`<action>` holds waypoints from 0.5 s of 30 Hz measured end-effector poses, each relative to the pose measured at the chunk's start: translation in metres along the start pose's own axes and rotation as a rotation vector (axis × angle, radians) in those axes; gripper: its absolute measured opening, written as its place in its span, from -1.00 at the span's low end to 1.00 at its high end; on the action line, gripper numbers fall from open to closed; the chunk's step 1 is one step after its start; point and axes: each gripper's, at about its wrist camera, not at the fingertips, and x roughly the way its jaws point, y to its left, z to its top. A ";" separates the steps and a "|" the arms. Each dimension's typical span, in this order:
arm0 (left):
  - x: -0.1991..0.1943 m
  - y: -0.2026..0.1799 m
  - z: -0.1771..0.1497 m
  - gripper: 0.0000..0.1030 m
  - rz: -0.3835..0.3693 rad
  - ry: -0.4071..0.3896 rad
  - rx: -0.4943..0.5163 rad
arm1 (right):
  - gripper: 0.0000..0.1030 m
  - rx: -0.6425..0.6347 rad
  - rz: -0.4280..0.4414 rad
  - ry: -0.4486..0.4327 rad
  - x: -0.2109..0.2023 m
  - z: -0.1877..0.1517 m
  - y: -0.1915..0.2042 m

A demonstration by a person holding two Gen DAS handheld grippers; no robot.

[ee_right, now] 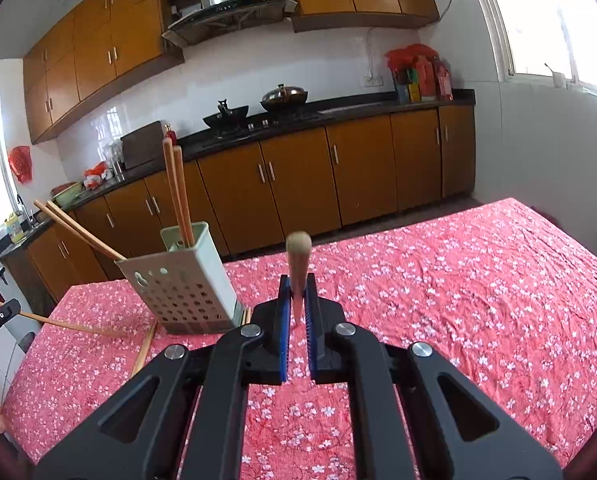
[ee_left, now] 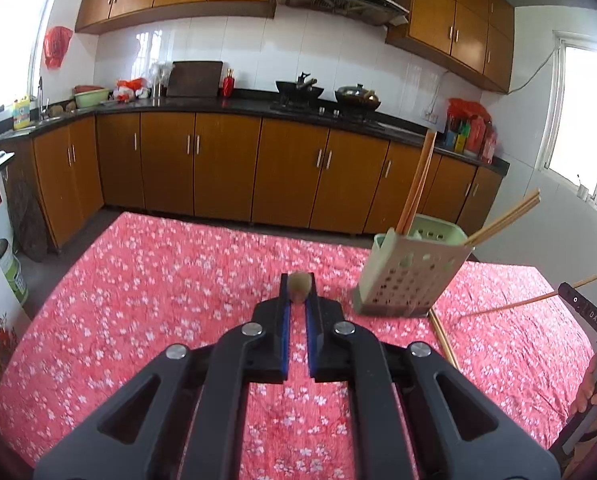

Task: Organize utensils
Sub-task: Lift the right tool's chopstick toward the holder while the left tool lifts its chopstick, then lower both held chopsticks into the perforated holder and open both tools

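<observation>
Chopsticks (ee_right: 298,258) — one per claw

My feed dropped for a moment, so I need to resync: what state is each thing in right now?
Left hand-held gripper: shut on a wooden chopstick.
Right hand-held gripper: shut on a second wooden chopstick.
Pale green perforated plastic utensil holder: upright, chopsticks inside.
Loose wooden chopsticks: lying on the red floral tablecloth.

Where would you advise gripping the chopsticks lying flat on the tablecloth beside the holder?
Take the chopsticks near mid-length, from above, jaws across the shafts: they lie flat on the tablecloth, far ends at the holder, so a top-down pinch likely suits.
</observation>
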 end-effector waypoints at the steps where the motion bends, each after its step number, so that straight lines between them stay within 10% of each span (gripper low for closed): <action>1: -0.001 -0.001 0.002 -0.85 -0.001 -0.006 0.001 | -0.85 0.003 0.006 -0.008 0.000 0.003 0.001; 15: -0.026 -0.043 0.061 -0.86 -0.182 -0.086 -0.003 | -0.85 0.019 0.220 -0.171 -0.036 0.064 0.045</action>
